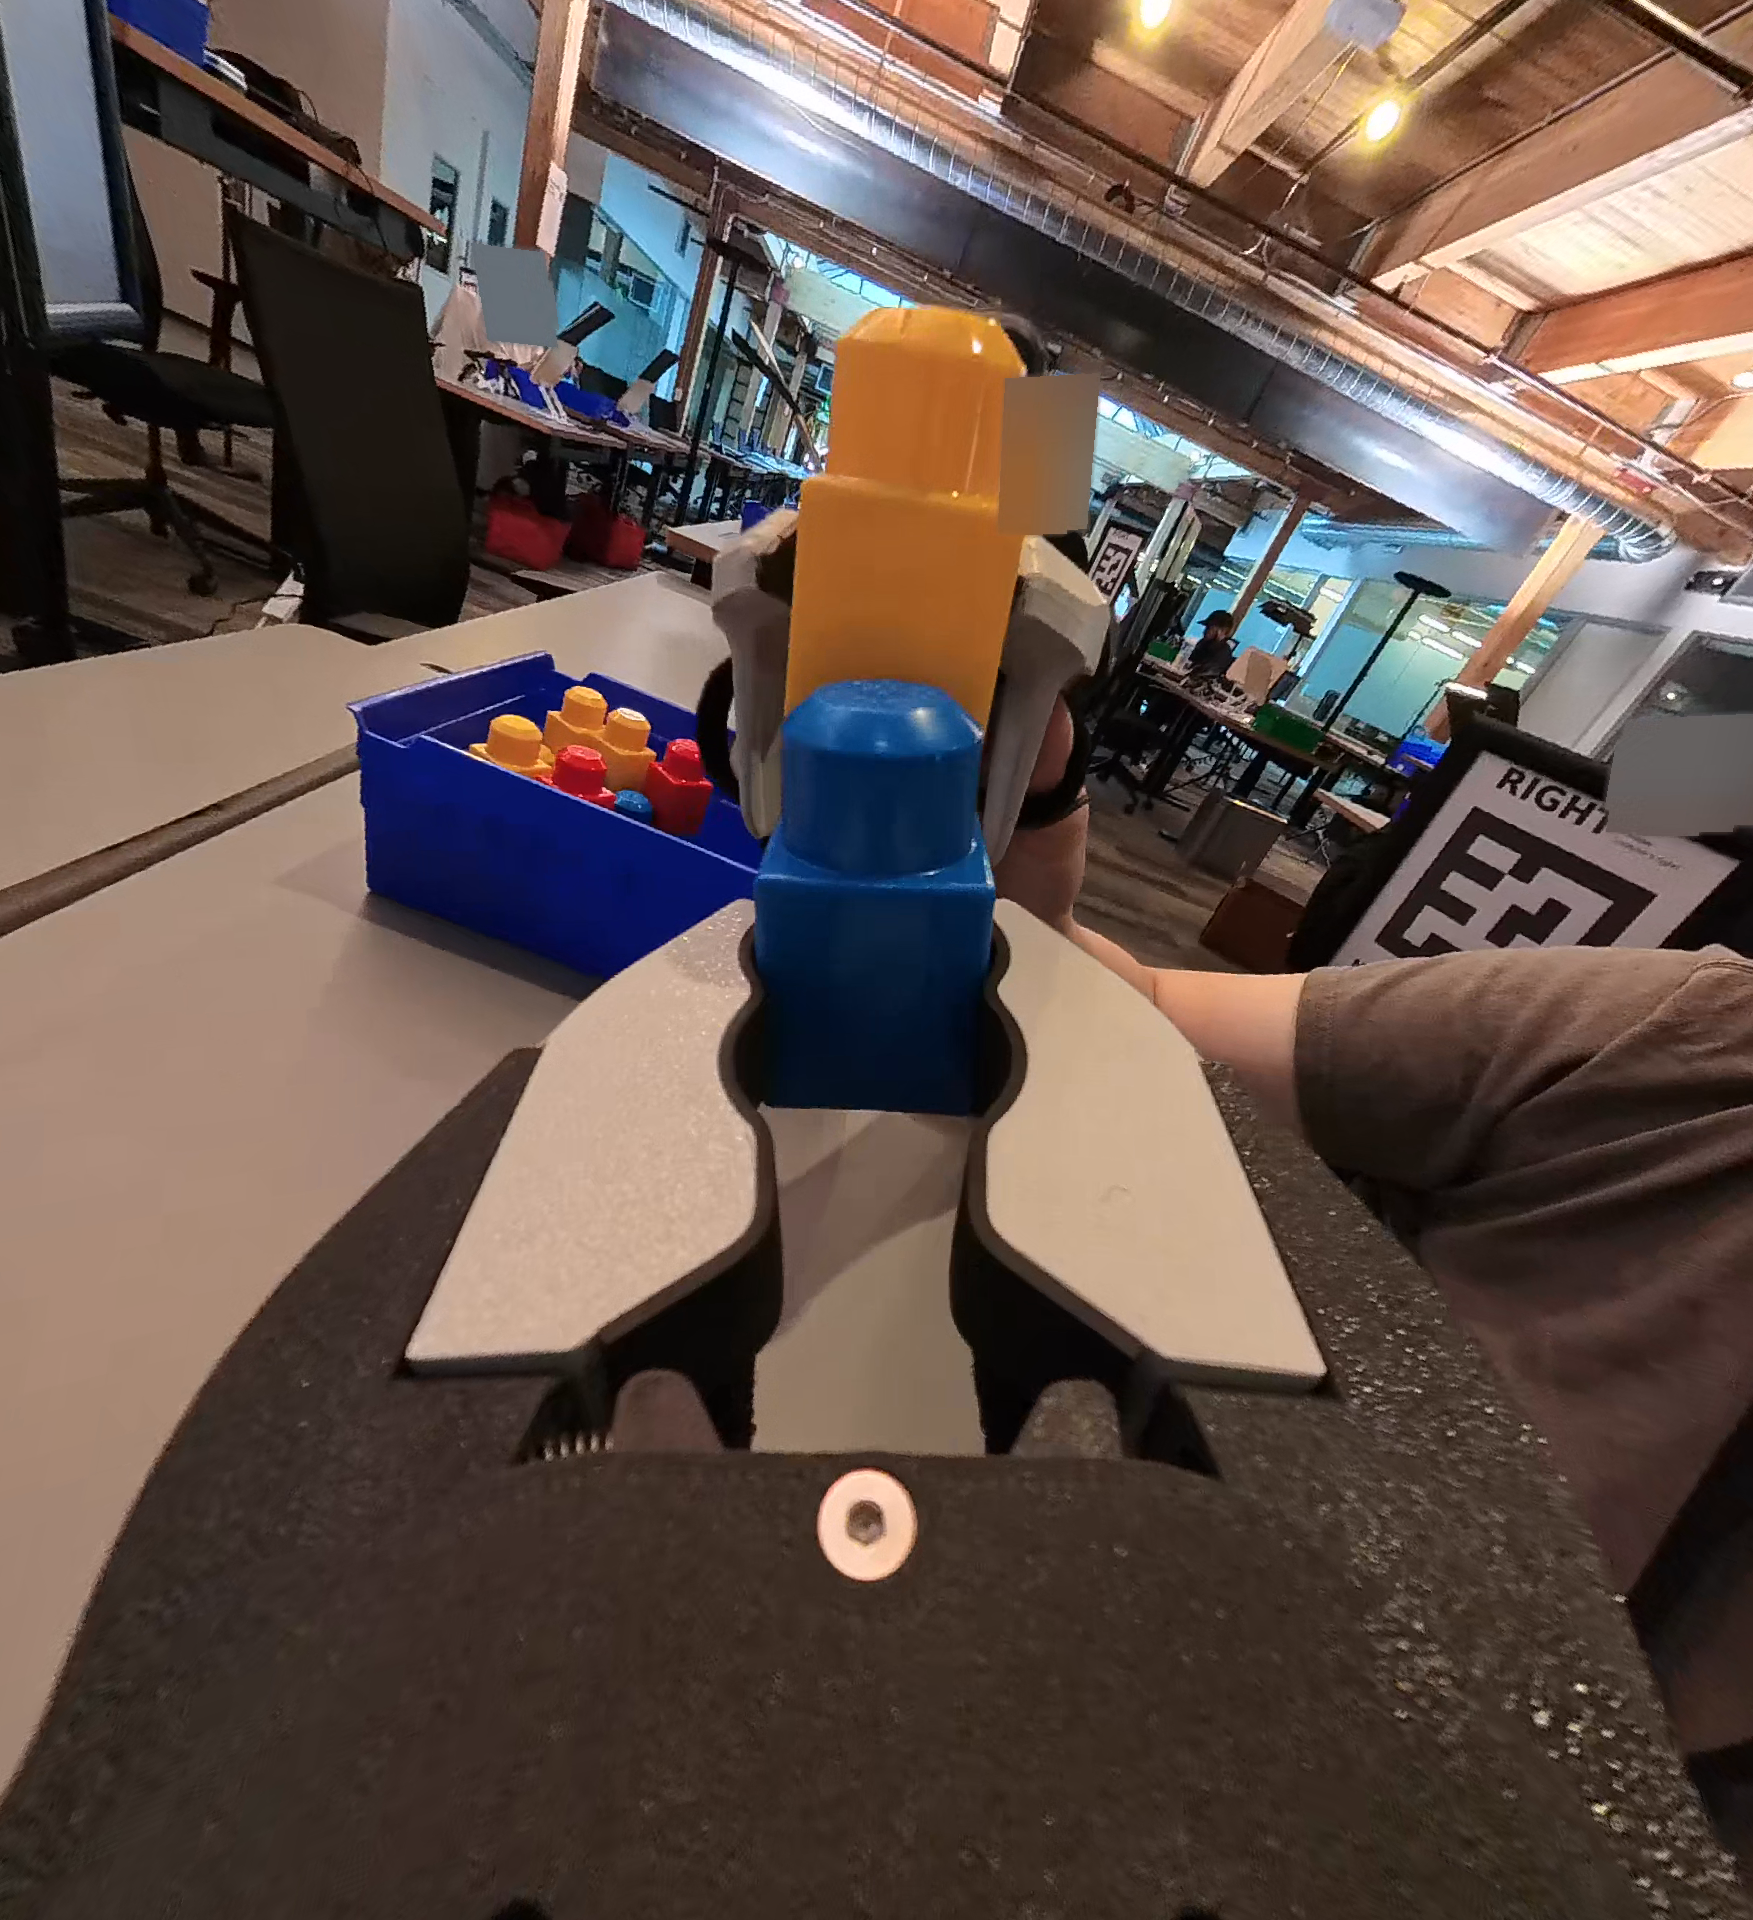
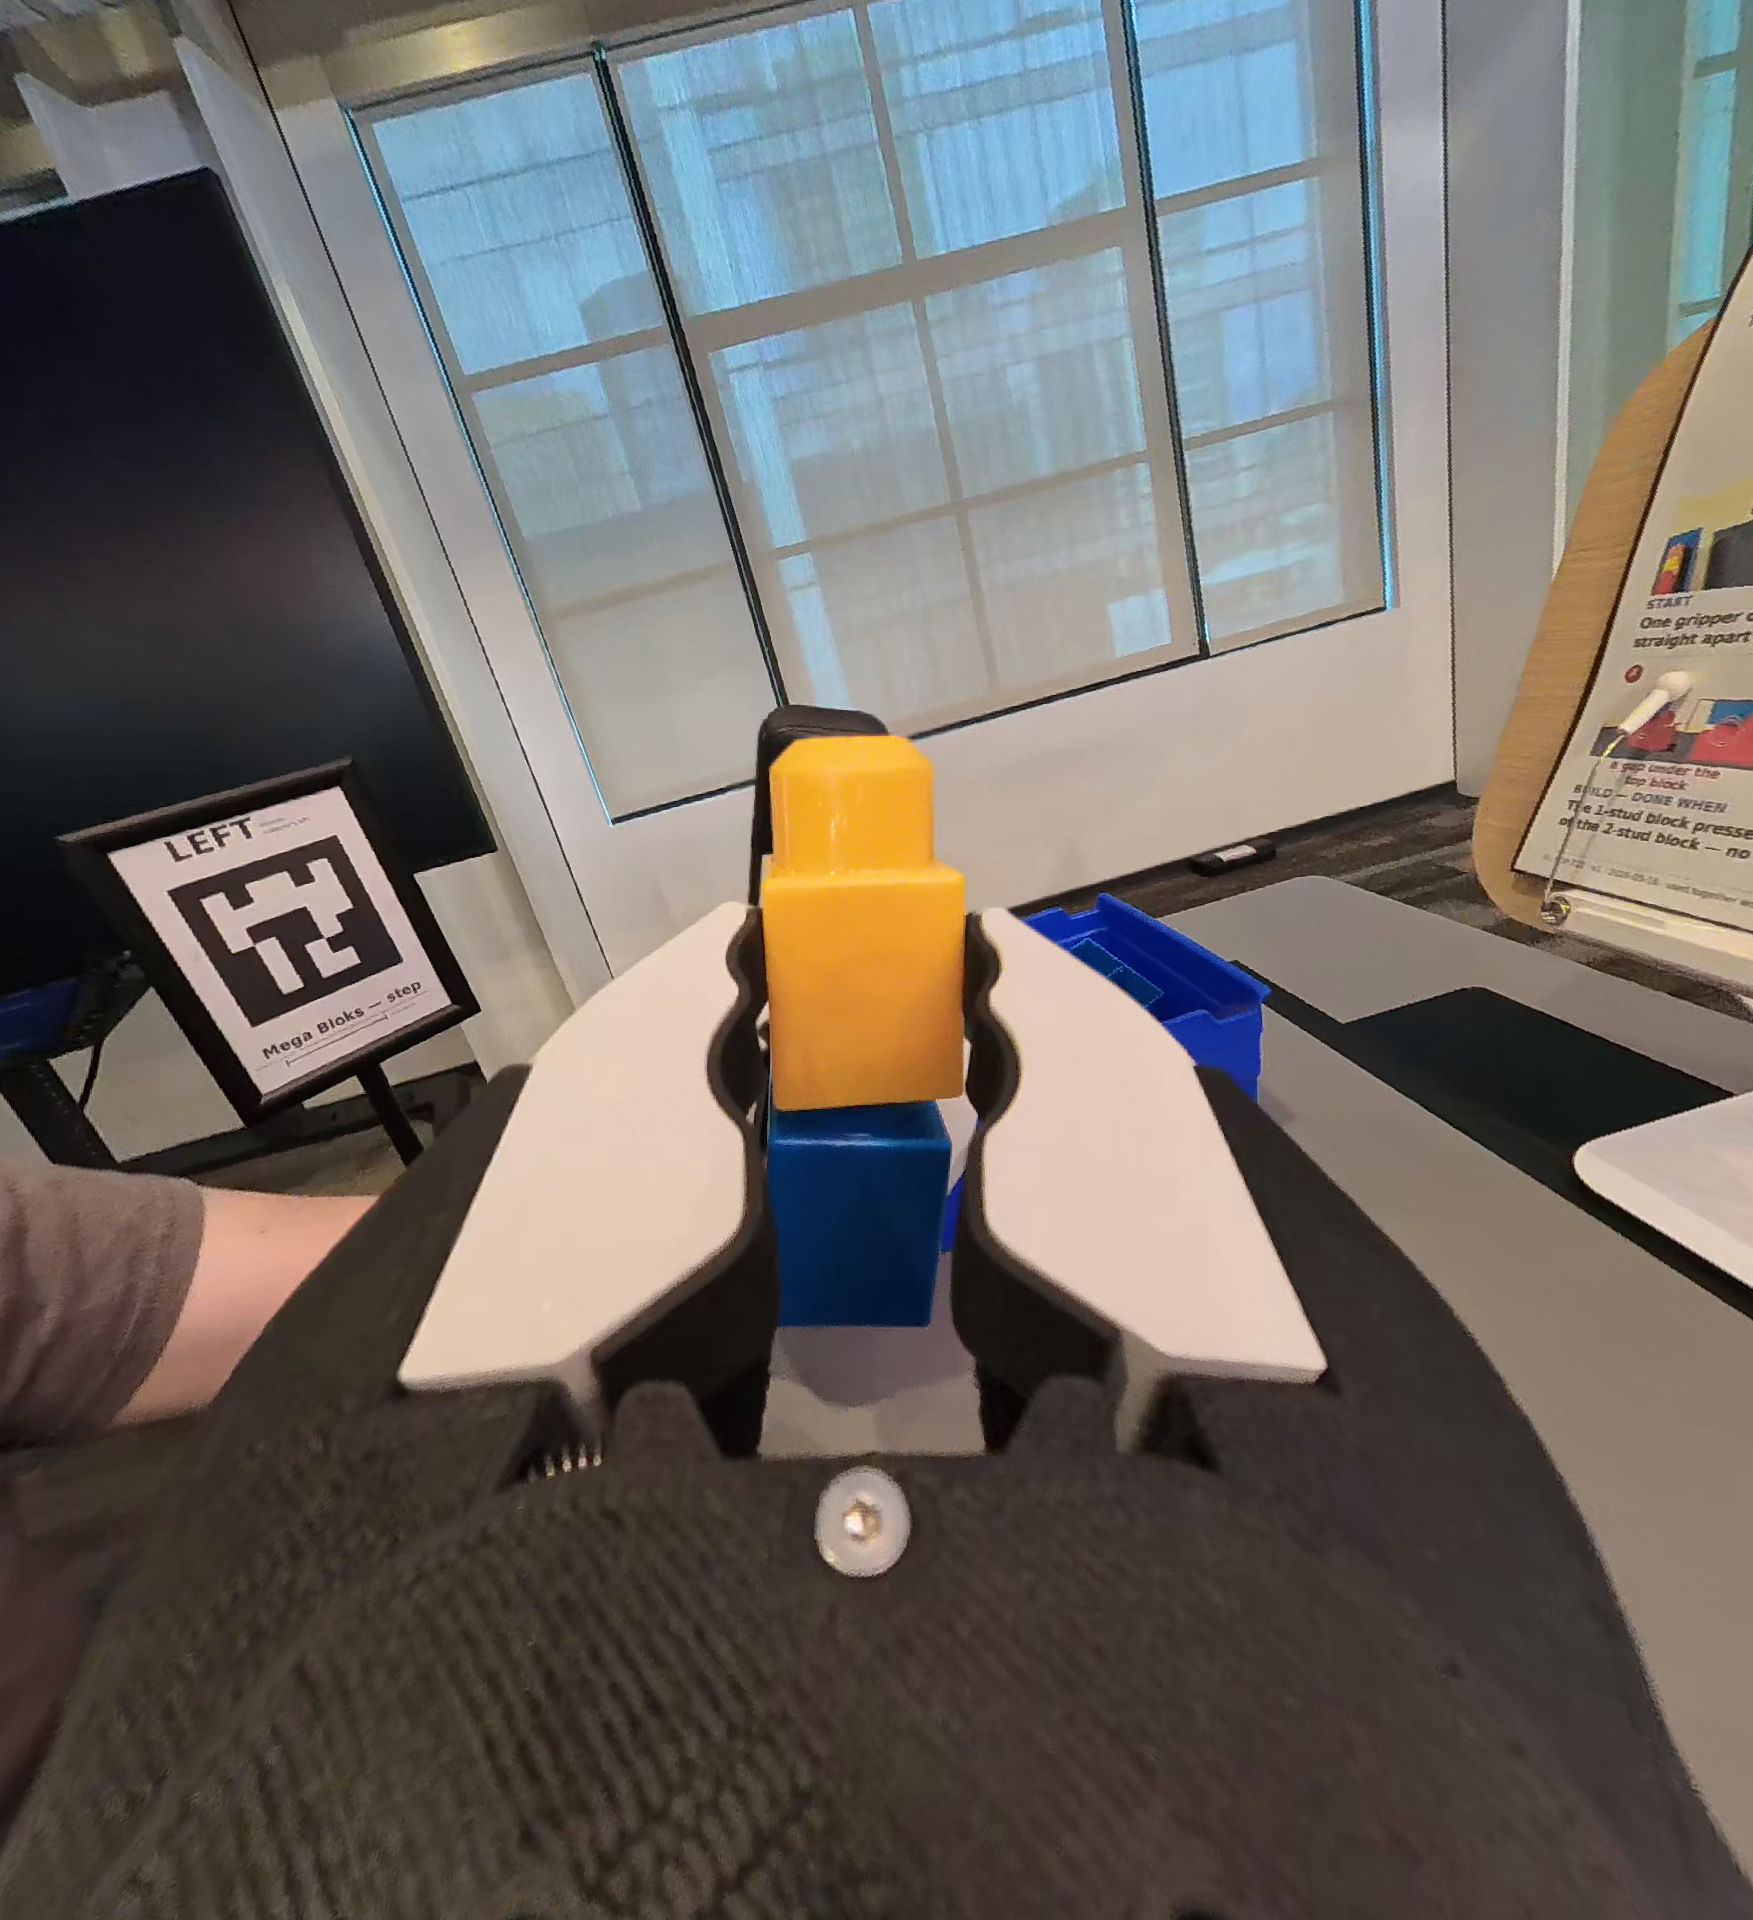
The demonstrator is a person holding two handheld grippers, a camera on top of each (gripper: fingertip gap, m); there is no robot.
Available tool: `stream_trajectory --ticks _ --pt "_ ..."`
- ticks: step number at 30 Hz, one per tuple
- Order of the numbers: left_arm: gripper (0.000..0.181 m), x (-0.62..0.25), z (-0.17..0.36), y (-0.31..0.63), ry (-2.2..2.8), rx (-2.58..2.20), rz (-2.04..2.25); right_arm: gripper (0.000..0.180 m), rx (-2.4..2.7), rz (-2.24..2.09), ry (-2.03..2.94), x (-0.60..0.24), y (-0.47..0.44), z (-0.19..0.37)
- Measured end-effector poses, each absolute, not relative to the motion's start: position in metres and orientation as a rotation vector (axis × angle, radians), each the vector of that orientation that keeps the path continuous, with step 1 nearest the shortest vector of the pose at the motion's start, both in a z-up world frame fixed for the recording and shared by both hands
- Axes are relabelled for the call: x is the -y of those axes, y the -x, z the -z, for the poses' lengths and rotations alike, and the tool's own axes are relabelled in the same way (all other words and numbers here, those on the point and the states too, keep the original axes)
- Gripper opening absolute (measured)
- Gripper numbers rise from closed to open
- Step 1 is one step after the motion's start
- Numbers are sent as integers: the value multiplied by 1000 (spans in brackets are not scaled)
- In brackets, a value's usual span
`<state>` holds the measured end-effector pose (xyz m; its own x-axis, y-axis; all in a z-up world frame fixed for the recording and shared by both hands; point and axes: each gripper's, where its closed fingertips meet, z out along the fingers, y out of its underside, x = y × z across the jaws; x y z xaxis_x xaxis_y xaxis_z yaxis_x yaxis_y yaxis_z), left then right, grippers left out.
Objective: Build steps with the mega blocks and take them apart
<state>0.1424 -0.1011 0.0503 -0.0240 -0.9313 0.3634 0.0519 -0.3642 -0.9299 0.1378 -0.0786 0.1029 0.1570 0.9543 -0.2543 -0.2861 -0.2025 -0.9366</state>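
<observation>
The left gripper is clamped on one blue block; the right gripper is clamped on one yellow block seated on the blue one, above the grey counter. At ten o'clock, one blue bin holds three yellow, three red and one blue block.

two grippers, two held blocks, one bin

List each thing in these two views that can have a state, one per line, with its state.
Left hand-held gripper: shut on blue block.
Right hand-held gripper: shut on yellow block.
Blue block: upright, held low.
Yellow block: upright, sitting on the blue block.
Bin: open, holding loose blocks.
</observation>
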Motion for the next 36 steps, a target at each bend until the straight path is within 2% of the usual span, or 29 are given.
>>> stream_trajectory --ticks 36 --pt "36 98 -46 -139 1478 -1017 1427 37 754 -1410 1287 77 -136 -92"
